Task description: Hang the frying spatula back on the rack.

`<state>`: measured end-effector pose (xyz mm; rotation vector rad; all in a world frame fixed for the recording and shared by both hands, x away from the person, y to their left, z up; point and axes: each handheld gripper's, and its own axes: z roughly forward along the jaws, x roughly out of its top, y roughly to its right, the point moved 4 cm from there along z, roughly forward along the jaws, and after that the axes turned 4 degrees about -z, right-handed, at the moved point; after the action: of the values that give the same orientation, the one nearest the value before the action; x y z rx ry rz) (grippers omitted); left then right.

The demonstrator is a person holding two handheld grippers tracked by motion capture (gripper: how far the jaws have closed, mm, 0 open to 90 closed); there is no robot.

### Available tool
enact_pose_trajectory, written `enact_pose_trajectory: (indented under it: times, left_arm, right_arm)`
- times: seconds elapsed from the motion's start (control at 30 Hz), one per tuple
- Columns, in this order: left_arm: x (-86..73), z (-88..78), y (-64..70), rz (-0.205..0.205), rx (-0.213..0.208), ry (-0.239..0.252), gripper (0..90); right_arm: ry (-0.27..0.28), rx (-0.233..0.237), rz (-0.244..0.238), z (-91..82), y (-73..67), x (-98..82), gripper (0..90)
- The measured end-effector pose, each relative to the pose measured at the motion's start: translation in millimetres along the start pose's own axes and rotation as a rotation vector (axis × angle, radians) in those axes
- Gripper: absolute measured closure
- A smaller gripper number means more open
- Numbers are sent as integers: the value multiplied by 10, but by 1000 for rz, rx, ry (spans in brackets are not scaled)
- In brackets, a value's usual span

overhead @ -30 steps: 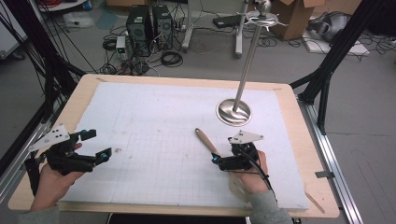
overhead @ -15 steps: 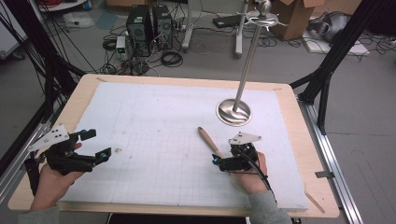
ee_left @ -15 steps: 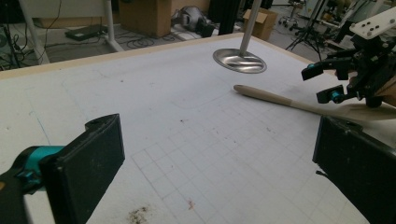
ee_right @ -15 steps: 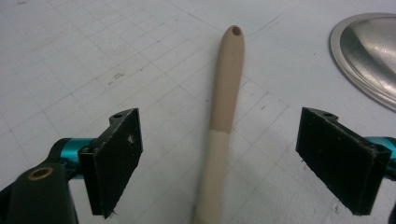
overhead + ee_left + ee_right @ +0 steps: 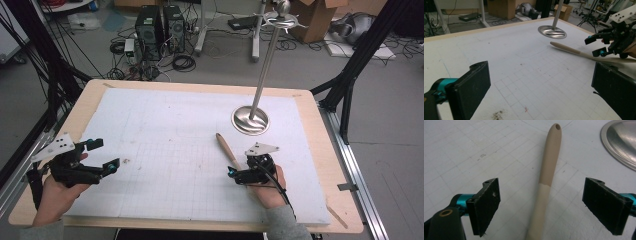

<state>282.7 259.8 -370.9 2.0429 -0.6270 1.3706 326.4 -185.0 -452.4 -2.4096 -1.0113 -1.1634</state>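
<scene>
Wooden utensil handle (image 5: 549,172): slim round tan stick, darker toward its far tip, paler toward the near end, small hole at the tip. It lies flat on the white gridded mat (image 5: 165,150), tip angled toward the round steel stand base (image 5: 250,120) and near it but apart. The near end runs under the right gripper (image 5: 541,205), centred between its two wide-apart jaws, touching neither; whatever head it has is hidden.
</scene>
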Motion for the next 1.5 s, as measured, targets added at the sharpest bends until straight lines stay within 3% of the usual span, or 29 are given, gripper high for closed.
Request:
enact_pose_trajectory:
  times: [0.63, 0.93, 1.13, 1.3, 1.5]
  left_arm:
    - [10, -9, 6, 3, -3, 11, 26]
    - [9, -12, 1, 3, -3, 9, 26]
    - [-5, -4, -10, -2, 0, 5, 26]
    - [-13, 1, -12, -4, 0, 3, 26]
    - [-19, 8, -13, -5, 2, 2, 26]
  right_arm:
    - [-23, -18, -3, 80, -16, -95, 144]
    - [-29, -5, 6, 113, -32, -138, 144]
    - [-38, -1, -13, 127, -46, -145, 150]
    - [-48, -13, -28, 129, -73, -152, 177]
    - [-56, -19, -23, 123, -99, -172, 304]
